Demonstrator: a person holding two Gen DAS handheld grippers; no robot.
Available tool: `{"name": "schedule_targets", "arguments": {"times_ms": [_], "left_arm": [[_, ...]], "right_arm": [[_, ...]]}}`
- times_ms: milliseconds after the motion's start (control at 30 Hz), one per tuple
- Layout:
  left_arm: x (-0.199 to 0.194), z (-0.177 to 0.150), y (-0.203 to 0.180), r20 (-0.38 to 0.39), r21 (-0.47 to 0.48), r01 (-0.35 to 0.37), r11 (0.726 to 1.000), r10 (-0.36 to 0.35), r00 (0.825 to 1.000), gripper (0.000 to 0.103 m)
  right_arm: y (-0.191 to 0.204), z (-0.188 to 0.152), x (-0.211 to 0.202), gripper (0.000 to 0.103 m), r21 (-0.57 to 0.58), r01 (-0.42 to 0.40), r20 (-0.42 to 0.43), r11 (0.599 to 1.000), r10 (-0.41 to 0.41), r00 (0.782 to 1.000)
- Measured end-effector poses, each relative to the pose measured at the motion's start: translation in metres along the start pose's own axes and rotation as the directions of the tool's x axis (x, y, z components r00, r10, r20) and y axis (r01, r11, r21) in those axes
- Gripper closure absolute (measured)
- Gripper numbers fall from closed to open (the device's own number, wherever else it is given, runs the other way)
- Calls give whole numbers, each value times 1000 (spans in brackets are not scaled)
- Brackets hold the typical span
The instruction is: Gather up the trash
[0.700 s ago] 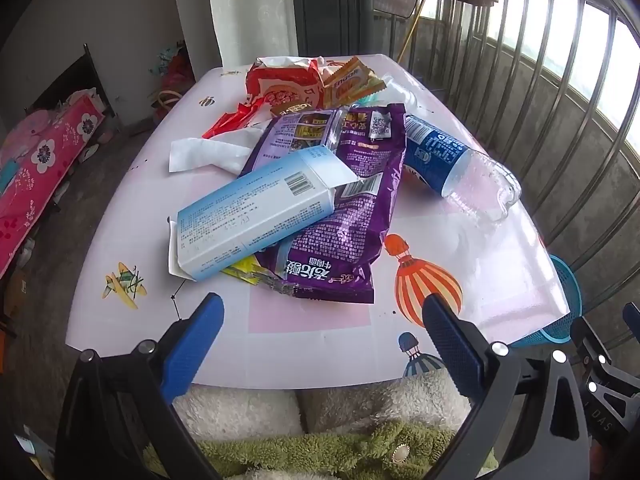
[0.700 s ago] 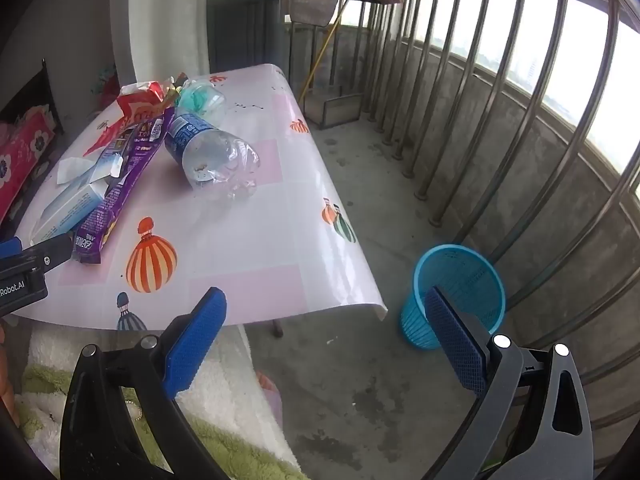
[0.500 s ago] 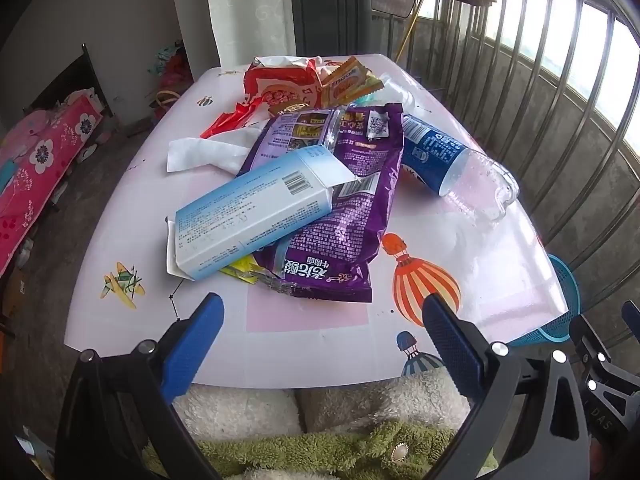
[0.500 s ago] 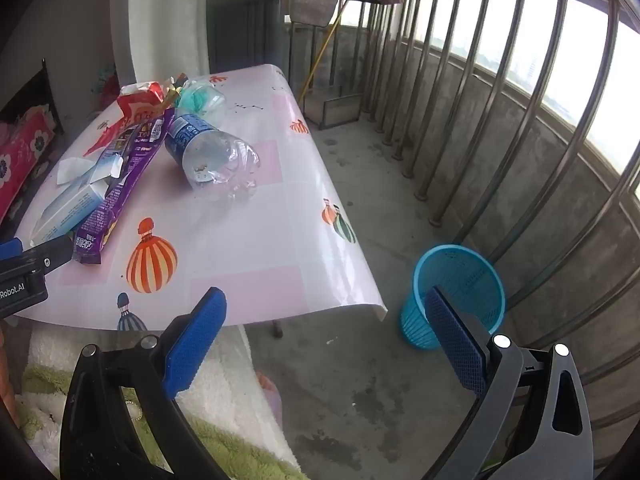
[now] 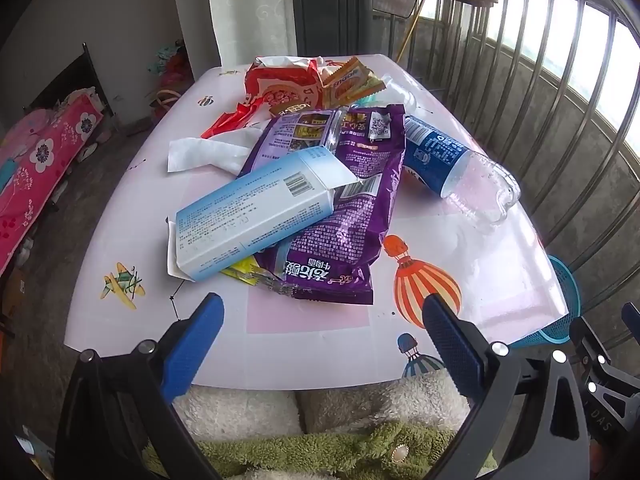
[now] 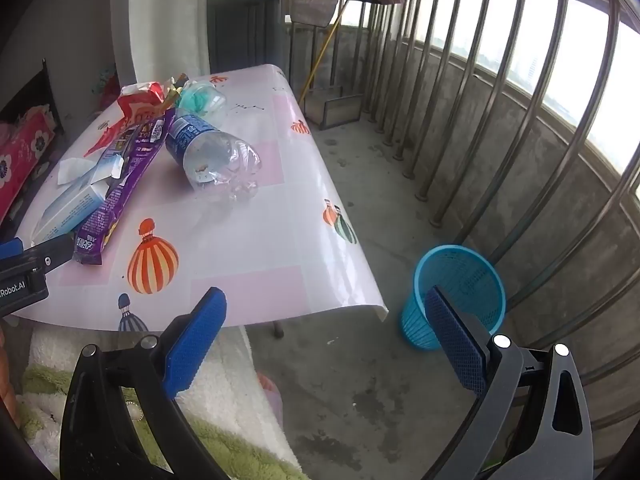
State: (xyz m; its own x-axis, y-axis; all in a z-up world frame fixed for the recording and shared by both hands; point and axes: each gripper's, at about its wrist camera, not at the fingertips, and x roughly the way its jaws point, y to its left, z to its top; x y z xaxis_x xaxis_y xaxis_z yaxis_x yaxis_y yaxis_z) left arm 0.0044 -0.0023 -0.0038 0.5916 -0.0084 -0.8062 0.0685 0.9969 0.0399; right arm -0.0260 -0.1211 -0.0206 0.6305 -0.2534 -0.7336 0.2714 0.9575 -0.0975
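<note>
Trash lies piled on a pink table (image 5: 308, 332): a pale blue carton (image 5: 256, 212) on a purple snack bag (image 5: 344, 208), a clear bottle with a blue label (image 5: 452, 164), white tissue (image 5: 204, 152) and red and orange wrappers (image 5: 288, 88) at the back. My left gripper (image 5: 322, 320) hovers open over the table's near edge, short of the pile, empty. My right gripper (image 6: 326, 322) is open and empty past the table's right corner (image 6: 328, 292), above the floor. A blue mesh bin (image 6: 460, 292) stands on the floor behind its right finger. The bottle (image 6: 216, 156) lies on its side.
A metal railing (image 6: 500, 120) runs along the right side. Concrete floor (image 6: 360, 380) lies between table and railing. A fluffy white and green fabric (image 5: 320, 424) is below the grippers. A pink flowered cloth (image 5: 36, 164) is at far left. A dark cabinet (image 5: 332, 12) stands behind the table.
</note>
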Motion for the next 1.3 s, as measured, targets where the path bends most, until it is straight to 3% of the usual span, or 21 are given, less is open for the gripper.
{"name": "schedule_targets", "arguments": {"times_ms": [1300], "left_arm": [[-1, -2, 10, -7, -3, 2, 1000, -2, 1000, 6]], "right_arm": [[4, -4, 4, 8, 10, -3, -17, 1000, 3, 1000]]}}
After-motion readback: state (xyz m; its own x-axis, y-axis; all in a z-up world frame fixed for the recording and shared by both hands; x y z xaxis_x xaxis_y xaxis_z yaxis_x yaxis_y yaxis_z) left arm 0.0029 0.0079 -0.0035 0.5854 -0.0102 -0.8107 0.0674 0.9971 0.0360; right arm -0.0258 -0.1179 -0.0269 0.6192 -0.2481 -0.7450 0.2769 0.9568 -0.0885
